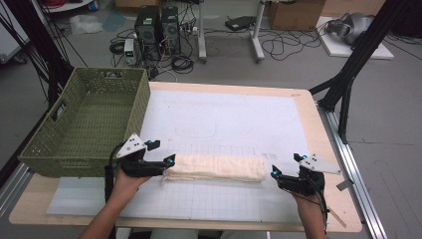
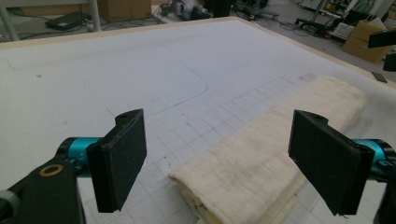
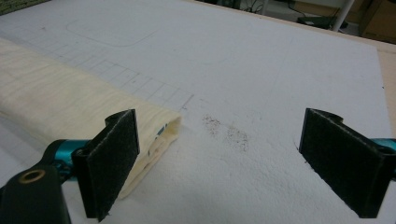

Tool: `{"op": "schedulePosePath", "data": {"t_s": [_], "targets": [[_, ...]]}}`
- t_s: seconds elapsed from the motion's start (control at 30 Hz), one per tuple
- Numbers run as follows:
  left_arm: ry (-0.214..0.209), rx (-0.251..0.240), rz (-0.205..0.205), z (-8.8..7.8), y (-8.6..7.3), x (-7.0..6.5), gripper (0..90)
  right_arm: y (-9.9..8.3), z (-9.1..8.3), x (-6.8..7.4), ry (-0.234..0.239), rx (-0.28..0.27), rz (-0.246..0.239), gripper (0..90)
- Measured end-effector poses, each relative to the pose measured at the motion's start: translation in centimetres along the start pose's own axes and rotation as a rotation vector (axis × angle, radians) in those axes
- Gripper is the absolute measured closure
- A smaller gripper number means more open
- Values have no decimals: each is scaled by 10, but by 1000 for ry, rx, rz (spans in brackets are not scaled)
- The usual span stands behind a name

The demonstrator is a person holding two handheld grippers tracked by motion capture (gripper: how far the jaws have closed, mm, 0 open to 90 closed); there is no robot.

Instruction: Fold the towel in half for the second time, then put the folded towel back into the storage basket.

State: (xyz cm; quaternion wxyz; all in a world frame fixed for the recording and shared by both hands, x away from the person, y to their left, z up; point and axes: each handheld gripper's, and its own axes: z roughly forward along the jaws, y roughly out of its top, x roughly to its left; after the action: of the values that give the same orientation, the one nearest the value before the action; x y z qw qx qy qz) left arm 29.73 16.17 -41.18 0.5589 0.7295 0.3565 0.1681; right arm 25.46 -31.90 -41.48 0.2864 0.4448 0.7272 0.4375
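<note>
A cream folded towel [image 1: 215, 168] is lying flat on the white mat [image 1: 224, 119] that is covering the surface [image 1: 318, 129], near the front edge where the person is standing. It is folded into a long strip, so one hand is waiting at each short end.

The left gripper [image 1: 161, 153] is sitting right at the towel's left end. Its fingers are standing wide apart and are not pressing on anything. The right gripper [image 1: 284, 165] is waiting just past the towel's right end, with a little gap between them. Its fingers are wide too and are holding nothing. My guess is that both hands are letting the towel rest after a fold, or getting ready to pick up its ends.

A green woven basket [image 1: 87, 122] is standing at the left of the surface, beside the left hand. It may be where the towel is going.

The high view is showing the whole strip and the basket together. The left gripper view is looking along the towel [image 2: 261, 158] and is showing the thick stacked layers at its near end, lying between the two fingers [image 2: 119, 158]. The right gripper view is showing the other end [image 3: 70, 112] tucked behind the left-hand finger [image 3: 109, 161], and some small brown marks [image 3: 224, 130] on the mat.
</note>
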Motion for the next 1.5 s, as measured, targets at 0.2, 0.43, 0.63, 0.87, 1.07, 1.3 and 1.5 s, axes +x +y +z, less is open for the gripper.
{"op": "schedulePosePath", "data": {"t_s": [0.2, 0.43, 0.63, 0.87, 1.07, 1.3, 1.5], "targets": [[-8, 13, -3, 4, 0, 0, 198, -2, -2, -3, -12, -2, 7, 114], [-3, 30, -11, 5, -1, 0, 198, -3, -3, -5, -14, -6, 10, 114], [-8, 41, -23, 8, -2, -1, 198, -4, -3, -5, -11, 4, 18, 114], [2, 53, -26, 3, -3, -2, 196, -1, 3, -4, 11, -4, 20, 114], [4, 55, -22, 2, -3, -3, 197, 0, 5, -1, 26, -3, 8, 114], [25, 105, -44, 5, -7, -1, 225, -1, 4, -2, 27, -2, 12, 115], [6, 198, -69, 12, -14, -1, 287, -2, 4, -1, 30, 4, 8, 115]]}}
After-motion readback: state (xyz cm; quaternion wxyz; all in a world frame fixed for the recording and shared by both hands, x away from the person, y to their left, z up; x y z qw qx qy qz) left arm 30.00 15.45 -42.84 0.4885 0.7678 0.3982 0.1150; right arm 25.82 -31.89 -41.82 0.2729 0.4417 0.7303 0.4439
